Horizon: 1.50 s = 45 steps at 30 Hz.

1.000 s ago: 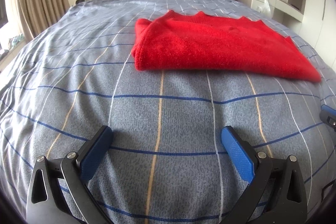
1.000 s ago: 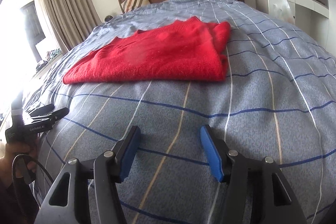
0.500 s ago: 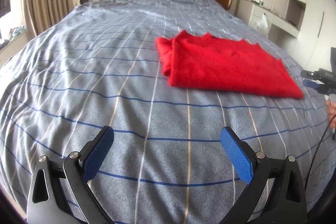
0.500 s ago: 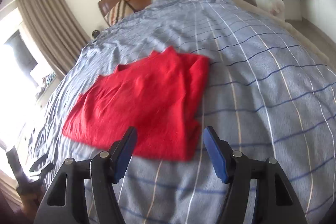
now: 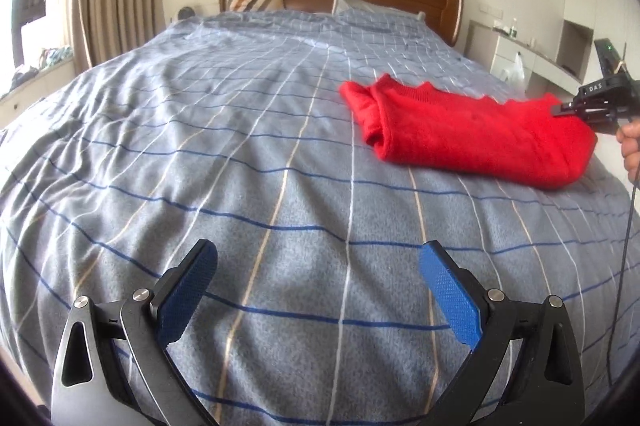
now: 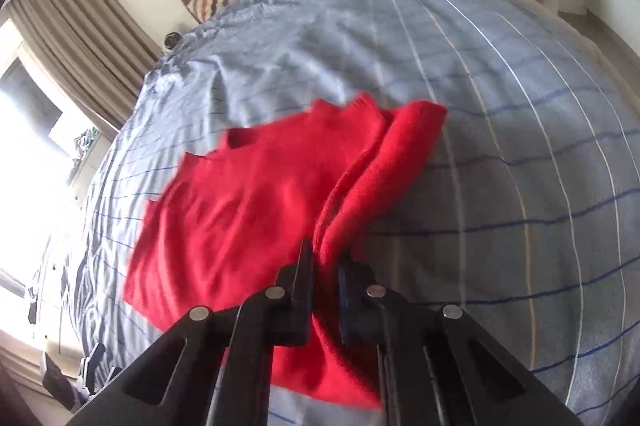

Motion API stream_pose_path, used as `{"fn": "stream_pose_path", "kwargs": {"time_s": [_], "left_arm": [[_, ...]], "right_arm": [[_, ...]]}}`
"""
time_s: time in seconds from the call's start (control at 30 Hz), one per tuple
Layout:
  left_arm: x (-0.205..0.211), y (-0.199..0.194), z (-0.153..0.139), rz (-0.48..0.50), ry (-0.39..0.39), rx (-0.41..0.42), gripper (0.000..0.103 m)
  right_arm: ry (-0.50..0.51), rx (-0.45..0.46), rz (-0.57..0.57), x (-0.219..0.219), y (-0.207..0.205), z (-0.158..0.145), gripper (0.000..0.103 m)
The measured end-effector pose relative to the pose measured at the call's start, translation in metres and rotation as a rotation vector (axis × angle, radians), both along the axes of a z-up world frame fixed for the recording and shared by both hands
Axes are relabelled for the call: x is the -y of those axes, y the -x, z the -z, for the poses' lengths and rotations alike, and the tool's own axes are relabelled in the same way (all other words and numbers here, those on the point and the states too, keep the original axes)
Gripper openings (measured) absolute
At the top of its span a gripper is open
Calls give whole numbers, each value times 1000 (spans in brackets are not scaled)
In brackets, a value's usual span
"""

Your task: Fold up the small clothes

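Red sweater [image 5: 472, 138] lies folded on the bed [image 5: 240, 154], long axis across us – our right gripper [image 6: 322, 262] is clamped on its right end while our left gripper [image 5: 318, 290], jaws wide, hangs well short of its left end.

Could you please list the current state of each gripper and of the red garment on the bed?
Right gripper: shut on a bunched edge of the red sweater.
Left gripper: open, empty, above the plaid bedspread.
Red sweater: folded, lying on the bedspread, one end pinched by the right gripper.
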<state>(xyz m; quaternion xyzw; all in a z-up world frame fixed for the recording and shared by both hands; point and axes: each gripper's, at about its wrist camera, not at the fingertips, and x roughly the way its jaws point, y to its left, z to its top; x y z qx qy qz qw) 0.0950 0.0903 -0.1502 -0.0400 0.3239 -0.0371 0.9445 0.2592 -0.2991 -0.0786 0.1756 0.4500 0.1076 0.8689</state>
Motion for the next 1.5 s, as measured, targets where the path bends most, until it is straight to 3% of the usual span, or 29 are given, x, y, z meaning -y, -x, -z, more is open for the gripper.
{"fn": "stream_pose_path", "kwargs": {"time_s": [0.13, 0.23, 0.43, 0.5, 0.53, 0.6, 0.67, 0.77, 0.83, 0.87, 0.97, 1.07, 1.17, 1.3, 1.4, 1.5], "left_arm": [[-20, -10, 2, -79, 27, -16, 101], [-31, -13, 6, -141, 16, -24, 101], [-43, -16, 10, -170, 32, -38, 101], [-44, -17, 10, -175, 31, -42, 101], [-45, -17, 10, -177, 32, -44, 101], [-47, -17, 10, -181, 36, -47, 101], [-49, -18, 9, -185, 47, -47, 101], [-53, -19, 9, -193, 74, -50, 101], [-56, -20, 9, -199, 93, -54, 101], [-57, -20, 9, -200, 100, -55, 101], [-57, -20, 10, -198, 96, -55, 101], [-56, -20, 11, -190, 74, -58, 101], [-52, -19, 13, -181, 52, -66, 101], [-53, -20, 13, -175, 56, -67, 101], [-53, -22, 13, -175, 69, -71, 101], [-51, -22, 13, -171, 72, -71, 101]], "right_arm": [[-7, 31, -105, -75, -23, -26, 10], [11, 34, -186, -137, -42, -23, 10], [37, -24, -282, -229, -61, 21, 11], [-30, -89, -314, -242, -64, 39, 21], [-96, -129, -334, -245, -65, 46, 31], [-214, -149, -363, -244, -59, 44, 41], [-271, -104, -383, -233, -50, 26, 41], [-188, 4, -339, -203, -36, -6, 42], [-37, 34, -288, -189, -31, -13, 42], [15, 26, -285, -188, -30, -9, 42], [34, -23, -338, -204, -23, 16, 36], [109, -25, -465, -250, -7, 49, 27], [209, -40, -546, -278, 13, 70, 25], [147, 30, -531, -249, 27, 30, 25], [175, 87, -436, -203, 33, 1, 25], [185, 40, -354, -167, 31, 13, 25]]}}
